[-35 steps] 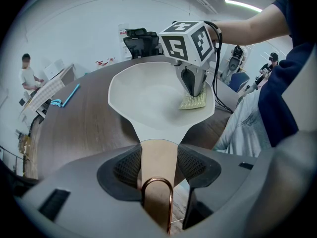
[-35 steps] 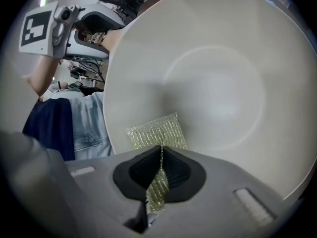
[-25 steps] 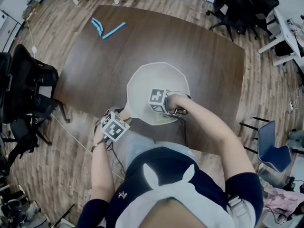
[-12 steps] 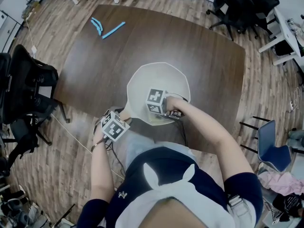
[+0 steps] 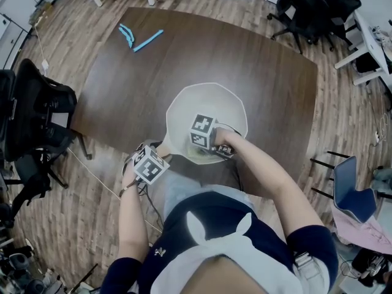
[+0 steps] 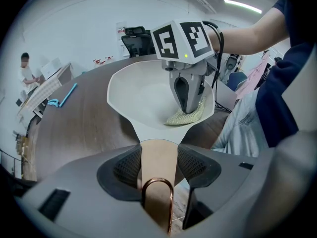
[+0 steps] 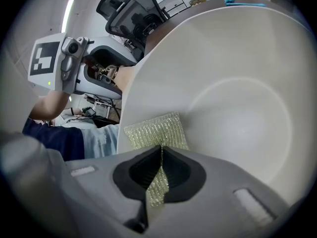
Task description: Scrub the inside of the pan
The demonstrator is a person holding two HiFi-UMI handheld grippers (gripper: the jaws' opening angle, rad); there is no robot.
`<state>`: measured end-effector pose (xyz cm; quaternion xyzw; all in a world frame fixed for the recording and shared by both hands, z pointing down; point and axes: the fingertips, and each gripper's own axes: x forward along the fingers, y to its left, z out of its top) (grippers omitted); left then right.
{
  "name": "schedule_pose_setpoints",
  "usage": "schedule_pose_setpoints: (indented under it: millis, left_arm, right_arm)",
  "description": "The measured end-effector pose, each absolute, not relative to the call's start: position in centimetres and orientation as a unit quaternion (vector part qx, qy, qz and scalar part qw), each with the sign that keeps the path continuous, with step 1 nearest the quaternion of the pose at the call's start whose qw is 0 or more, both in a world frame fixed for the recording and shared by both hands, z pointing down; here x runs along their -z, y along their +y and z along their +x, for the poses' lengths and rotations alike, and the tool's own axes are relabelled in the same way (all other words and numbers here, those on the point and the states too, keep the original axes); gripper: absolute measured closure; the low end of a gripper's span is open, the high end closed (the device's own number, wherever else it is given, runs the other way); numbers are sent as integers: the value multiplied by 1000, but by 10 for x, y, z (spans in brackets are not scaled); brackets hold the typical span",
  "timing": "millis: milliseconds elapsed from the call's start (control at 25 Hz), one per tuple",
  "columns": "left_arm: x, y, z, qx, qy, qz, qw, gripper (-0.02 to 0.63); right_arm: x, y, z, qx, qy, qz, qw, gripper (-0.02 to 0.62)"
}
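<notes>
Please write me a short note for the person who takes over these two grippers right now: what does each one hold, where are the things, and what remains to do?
Left gripper: fingers shut on the handle of the white pan, which sits at the near edge of the table.
Right gripper: fingers shut on the yellow-green scrub pad, pressed against the pan's inner wall on the handle side.
Done: pad gripped and inside the pan; no dirt visible.
Left: probably the pan's floor and far wall, then lift the pad out.

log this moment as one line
left gripper: shut on pan handle | right gripper: shut on scrub pad | contact: scrub pad on pan inner wall
</notes>
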<state>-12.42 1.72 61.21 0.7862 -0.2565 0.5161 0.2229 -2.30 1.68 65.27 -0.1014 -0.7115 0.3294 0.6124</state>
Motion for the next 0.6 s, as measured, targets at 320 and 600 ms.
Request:
schedule_pose_setpoints:
  millis: [320, 600]
  left_arm:
    - [-612, 19, -120, -513, -247, 790, 228, 380]
    - [-612, 16, -124, -516, -251, 787, 225, 380]
  right_arm:
    - [-649, 12, -36, -338, -731, -82, 587, 586]
    - [-650, 8, -46, -314, -744, -74, 585, 586]
